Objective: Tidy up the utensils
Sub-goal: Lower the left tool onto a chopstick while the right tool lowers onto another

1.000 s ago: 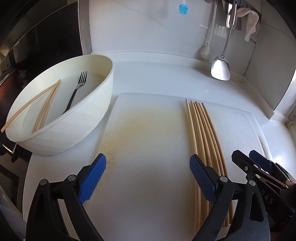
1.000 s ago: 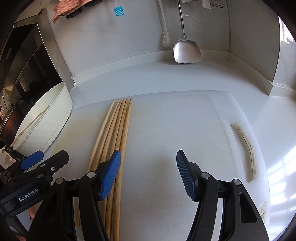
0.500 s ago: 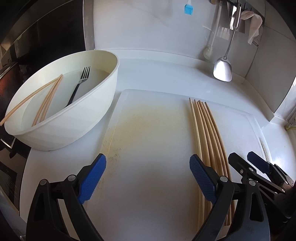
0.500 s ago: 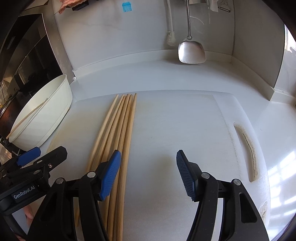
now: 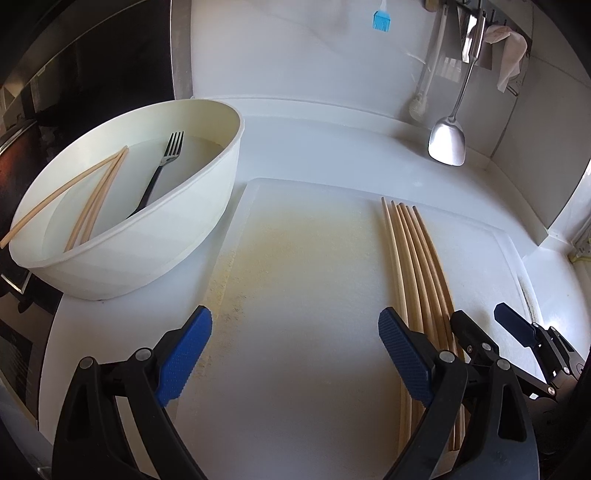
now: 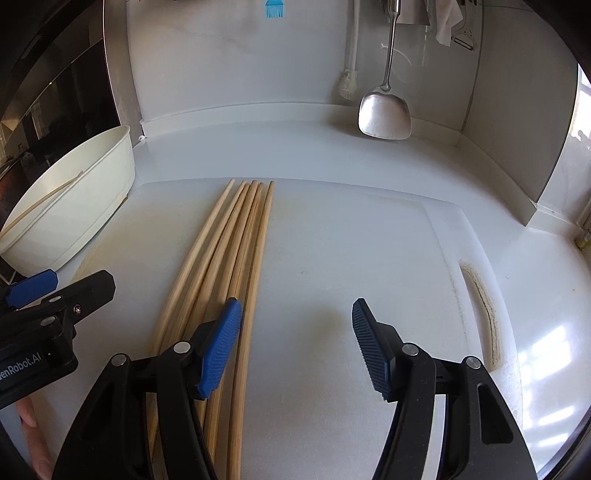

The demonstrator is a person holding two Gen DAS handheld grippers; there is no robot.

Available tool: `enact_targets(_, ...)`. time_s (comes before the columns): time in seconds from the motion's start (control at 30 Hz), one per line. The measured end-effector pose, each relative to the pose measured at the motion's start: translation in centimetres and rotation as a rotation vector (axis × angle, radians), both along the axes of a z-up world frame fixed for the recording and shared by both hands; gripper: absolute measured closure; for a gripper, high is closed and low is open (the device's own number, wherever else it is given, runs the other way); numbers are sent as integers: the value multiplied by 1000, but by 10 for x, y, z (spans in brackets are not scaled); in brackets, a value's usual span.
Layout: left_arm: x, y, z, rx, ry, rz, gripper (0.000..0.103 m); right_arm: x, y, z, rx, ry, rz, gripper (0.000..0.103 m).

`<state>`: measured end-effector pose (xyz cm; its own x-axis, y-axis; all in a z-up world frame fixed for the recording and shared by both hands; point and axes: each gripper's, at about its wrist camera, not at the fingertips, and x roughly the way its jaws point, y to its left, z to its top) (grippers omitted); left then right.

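Several long wooden chopsticks (image 5: 413, 254) (image 6: 236, 254) lie side by side on a white cutting board (image 5: 303, 266) (image 6: 351, 236). A white oval basin (image 5: 122, 258) (image 6: 74, 206) at the left holds a black-handled fork (image 5: 162, 166) and three more chopsticks (image 5: 96, 199). My left gripper (image 5: 295, 354) hangs open over the board's stained middle, left of the row. My right gripper (image 6: 295, 343) is open too, with nothing between its pads; its left finger (image 6: 221, 347) hovers over the row's near end. The right gripper (image 5: 513, 332) also shows low on the right in the left wrist view.
A steel spatula (image 5: 448, 136) (image 6: 384, 114), a white brush (image 5: 424, 92) and a blue silicone brush (image 5: 380, 20) hang on the back wall. A dark appliance (image 5: 92, 74) stands behind the basin. The board has a handle slot (image 6: 480, 306) at right. A fingertip (image 6: 27, 417) shows lower left.
Both views have shifted slightly: the right gripper rolled and edged left, so the chopstick row now sits nearer its middle. Nothing on the board or in the basin has moved.
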<state>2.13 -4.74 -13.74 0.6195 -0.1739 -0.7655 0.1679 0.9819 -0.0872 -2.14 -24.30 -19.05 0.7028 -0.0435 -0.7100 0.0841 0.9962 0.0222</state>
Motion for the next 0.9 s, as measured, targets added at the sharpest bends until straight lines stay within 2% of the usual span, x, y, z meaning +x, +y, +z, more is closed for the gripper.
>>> enact_targets(0.3, 1, 0, -2, -5, 10, -2, 13, 0, -2, 0, 5, -12, 8, 44)
enact_targets(0.73, 2, -18, -8, 10, 13, -38, 13, -8, -20, 2, 13, -30, -18, 75)
enact_targets(0.9, 3, -27, -12, 21, 12, -48, 13, -11, -30, 2, 13, -29, -50, 77)
